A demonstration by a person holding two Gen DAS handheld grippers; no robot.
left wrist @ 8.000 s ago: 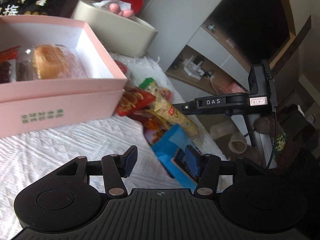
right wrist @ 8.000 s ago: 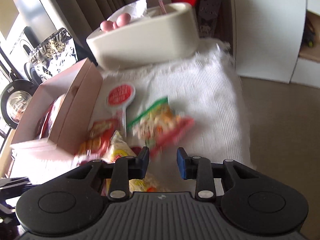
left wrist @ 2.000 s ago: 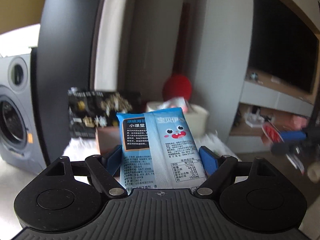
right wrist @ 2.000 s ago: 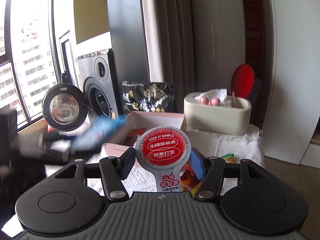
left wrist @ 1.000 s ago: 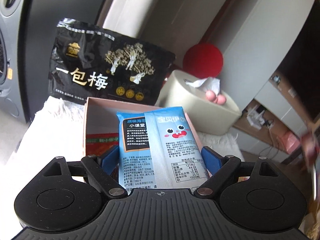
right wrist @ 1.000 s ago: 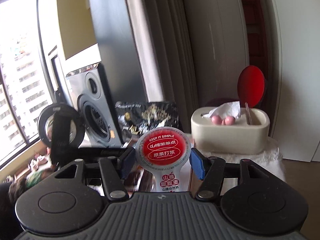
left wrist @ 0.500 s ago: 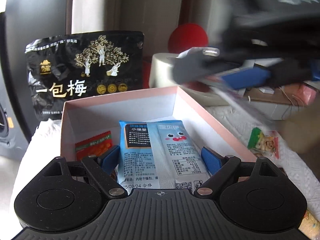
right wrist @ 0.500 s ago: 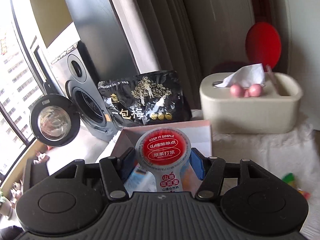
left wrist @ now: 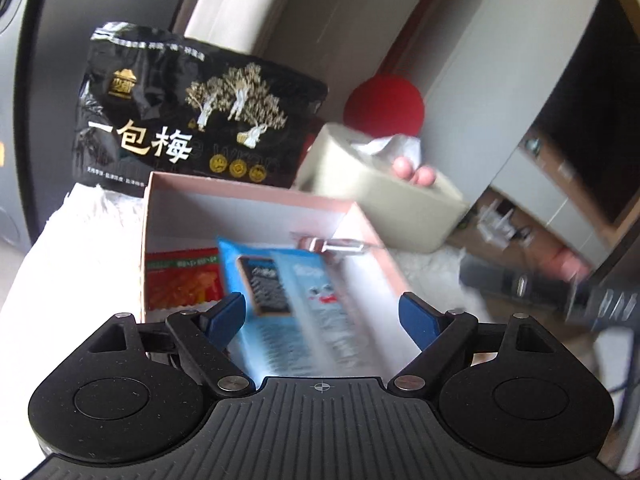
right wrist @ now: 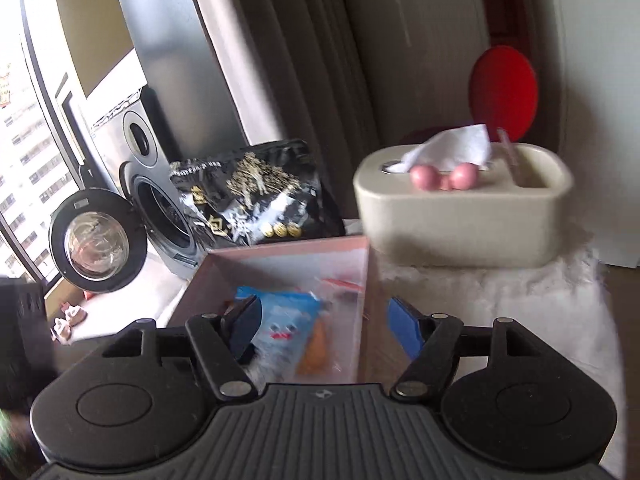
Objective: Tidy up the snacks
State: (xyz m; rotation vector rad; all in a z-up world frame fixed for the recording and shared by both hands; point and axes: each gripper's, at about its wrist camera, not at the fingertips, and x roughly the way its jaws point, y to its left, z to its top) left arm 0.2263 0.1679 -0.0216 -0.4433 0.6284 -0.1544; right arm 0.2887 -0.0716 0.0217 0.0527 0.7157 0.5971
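We have the blue snack packet [left wrist: 288, 304] lying loose in the pink box [left wrist: 248, 194], beside a red packet [left wrist: 182, 280]. Our left gripper [left wrist: 320, 316] and right gripper [right wrist: 322, 320] both gape, holding nothing. Any snacks outside the box are hidden from us.

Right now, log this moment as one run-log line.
left claw: open | right claw: open | blue packet: in pink box | red packet: in box
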